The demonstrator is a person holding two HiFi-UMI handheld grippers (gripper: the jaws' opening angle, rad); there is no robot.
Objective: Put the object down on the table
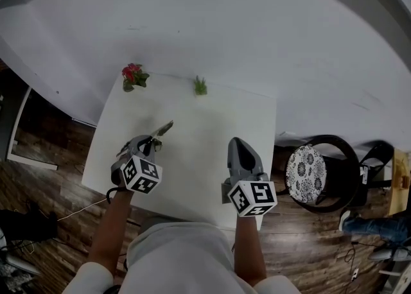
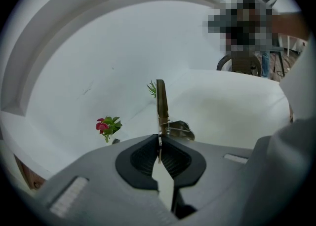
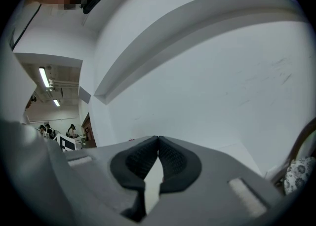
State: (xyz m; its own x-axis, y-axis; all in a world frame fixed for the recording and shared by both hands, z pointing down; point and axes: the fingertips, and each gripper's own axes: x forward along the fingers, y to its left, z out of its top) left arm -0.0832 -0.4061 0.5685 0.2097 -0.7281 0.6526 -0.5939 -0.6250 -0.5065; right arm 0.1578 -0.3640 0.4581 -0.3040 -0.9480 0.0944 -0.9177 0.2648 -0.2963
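left gripper (image 2: pixel 158 141) pinches clip (image 2: pixel 161 102) | long axis points away, toward wall (image 2: pixel 123 42)

Your head camera looks steeply down on the table (image 1: pixel 192 126), which the camera on your left gripper (image 1: pixel 154 140) skims closely; the one on your right gripper (image 1: pixel 236 144) tilts up at the wall (image 3: pixel 222 72)

Flowers (image 1: pixel 133 76) left of sprig (image 1: pixel 201 85), on table (image 1: pixel 192 177)
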